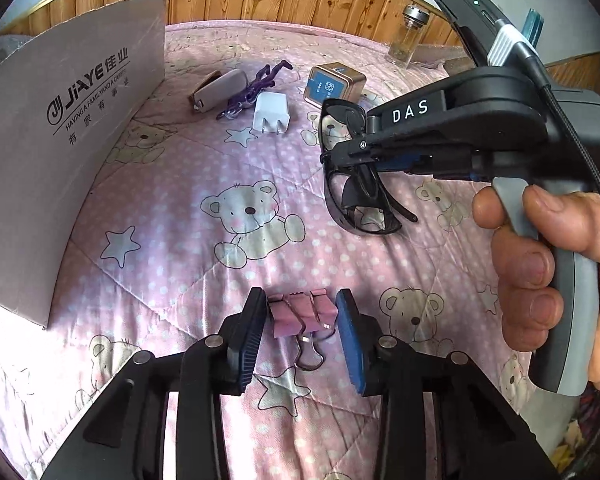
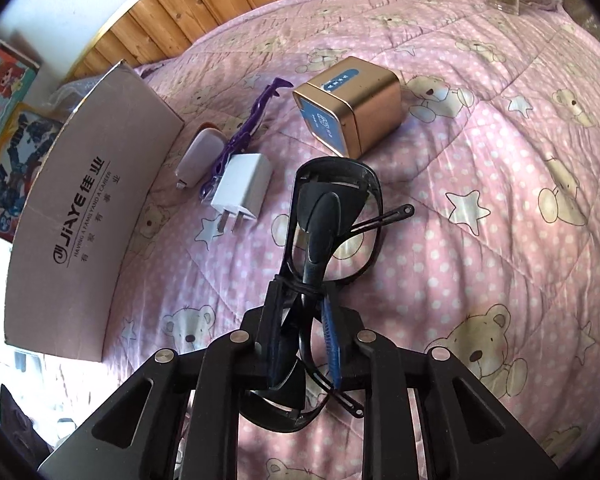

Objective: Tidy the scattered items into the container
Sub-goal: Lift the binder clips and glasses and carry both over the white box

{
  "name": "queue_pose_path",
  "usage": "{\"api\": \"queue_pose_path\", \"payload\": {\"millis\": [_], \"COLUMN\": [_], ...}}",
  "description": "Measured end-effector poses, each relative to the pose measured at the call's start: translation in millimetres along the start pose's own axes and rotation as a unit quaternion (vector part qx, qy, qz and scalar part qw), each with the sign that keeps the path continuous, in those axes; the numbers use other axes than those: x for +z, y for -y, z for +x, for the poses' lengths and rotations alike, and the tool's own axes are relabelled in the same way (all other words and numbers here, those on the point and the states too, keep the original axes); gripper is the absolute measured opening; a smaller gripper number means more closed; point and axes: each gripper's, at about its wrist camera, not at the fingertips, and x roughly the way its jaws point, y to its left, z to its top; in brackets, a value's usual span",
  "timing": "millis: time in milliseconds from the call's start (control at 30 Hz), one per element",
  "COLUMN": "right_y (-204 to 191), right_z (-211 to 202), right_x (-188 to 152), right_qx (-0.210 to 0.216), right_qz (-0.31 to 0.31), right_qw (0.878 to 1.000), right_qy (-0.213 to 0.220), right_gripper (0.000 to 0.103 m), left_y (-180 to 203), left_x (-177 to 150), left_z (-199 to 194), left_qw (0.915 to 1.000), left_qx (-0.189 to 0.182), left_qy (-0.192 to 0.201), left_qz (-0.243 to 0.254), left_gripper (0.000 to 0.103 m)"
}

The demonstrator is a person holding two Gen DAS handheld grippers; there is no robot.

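Pink quilted bedcover printed with bears and stars (image 1: 204, 168) spans both views and carries every item. Brown cardboard box marked JIAYE (image 1: 60, 128) stands at the left edge of the bedcover, its printed wall facing the items; its interior is not visible.

Right gripper (image 2: 300, 320), held by a hand (image 1: 540, 264) on the grey handle, is clamped on black-framed glasses with folded arms (image 2: 332, 216). The glasses hang from the jaws above the bedcover, 1 lens forward of the fingertips, 1 below them.

Left gripper (image 1: 303, 320) sits low over the bedcover with its 2 pads either side of a pink binder clip with wire handles (image 1: 302, 316). The left pad touches the clip; whether the right pad does, I cannot tell, so grip is unconfirmed.

Remaining items lie in a loose group near the box: gold square tin with blue label (image 2: 350, 106), white 2-pin plug adapter (image 2: 242, 188), grey oblong clip-like item (image 2: 200, 152), purple plastic hair clip (image 2: 252, 120) between the last 2. Glass bottle with metal cap (image 1: 408, 34) stands at the far edge
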Motion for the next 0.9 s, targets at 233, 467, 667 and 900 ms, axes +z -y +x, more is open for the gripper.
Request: {"api": "queue_pose_path", "payload": {"millis": [233, 467, 667, 900], "right_y": [-6.2, 5.7, 11.9, 17.5], "right_z": [5.6, -11.3, -29.7, -47.6], "right_x": [1.0, -7.8, -19.3, -31.8], "right_qx": [-0.008, 0.035, 0.070, 0.089], "right_qz": [-0.030, 0.004, 0.029, 0.044], "right_qw": [0.999, 0.999, 0.997, 0.994], "right_qy": [0.016, 0.025, 0.035, 0.042], "right_gripper": [0.023, 0.017, 0.017, 0.017], "left_y": [-0.2, 3.9, 11.2, 10.5], "left_x": [-7.4, -6.0, -0.7, 4.2], "left_z": [-0.1, -8.8, -22.0, -38.6], "left_qw": [0.9999, 1.0000, 0.9996, 0.9990], "left_qx": [0.012, 0.003, 0.003, 0.008], "left_qy": [0.002, 0.009, 0.025, 0.044], "left_qz": [0.000, 0.002, 0.009, -0.003], "left_gripper": [0.038, 0.034, 0.034, 0.034]}}
